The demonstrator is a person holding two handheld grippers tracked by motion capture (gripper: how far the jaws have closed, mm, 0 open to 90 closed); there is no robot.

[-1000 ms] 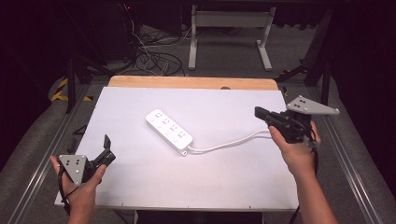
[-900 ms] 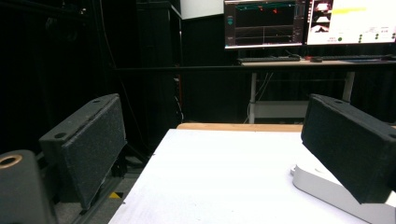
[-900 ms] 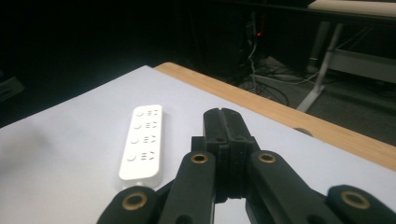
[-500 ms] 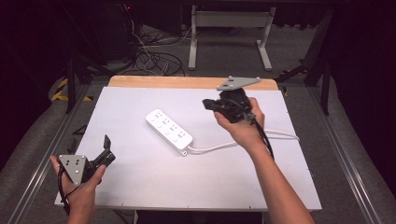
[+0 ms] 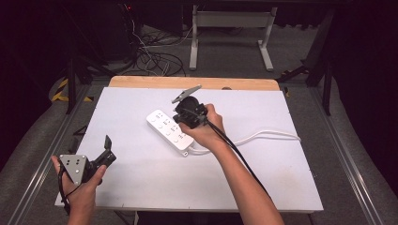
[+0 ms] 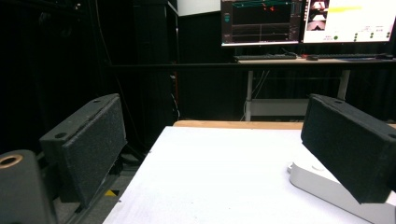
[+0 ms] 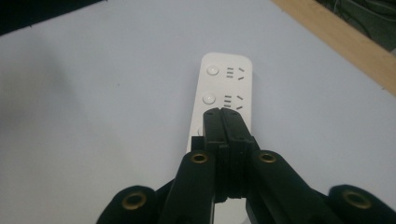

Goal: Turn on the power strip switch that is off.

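Observation:
A white power strip (image 5: 165, 128) with several sockets and round buttons lies aslant in the middle of the white table (image 5: 141, 187); its white cable (image 5: 263, 136) runs off to the right. My right gripper (image 5: 180, 117) hangs just over the strip's middle. In the right gripper view its jaws are pressed together, the tips (image 7: 222, 113) over the strip (image 7: 224, 84) next to a button (image 7: 208, 99), with nothing held. My left gripper (image 5: 107, 149) rests at the table's near left, open, jaws wide apart; in its own view the strip's end (image 6: 327, 184) shows behind the right jaw.
A wooden strip (image 5: 187, 83) edges the table's far side. Beyond it stand a desk frame (image 5: 230, 33) and tangled floor cables (image 5: 155, 58). Monitors (image 6: 308, 21) on a desk appear in the left gripper view. Metal rails (image 5: 347, 168) run along both table sides.
My right gripper has swept from the table's right edge leftward to above the power strip's middle. The left gripper has stayed put.

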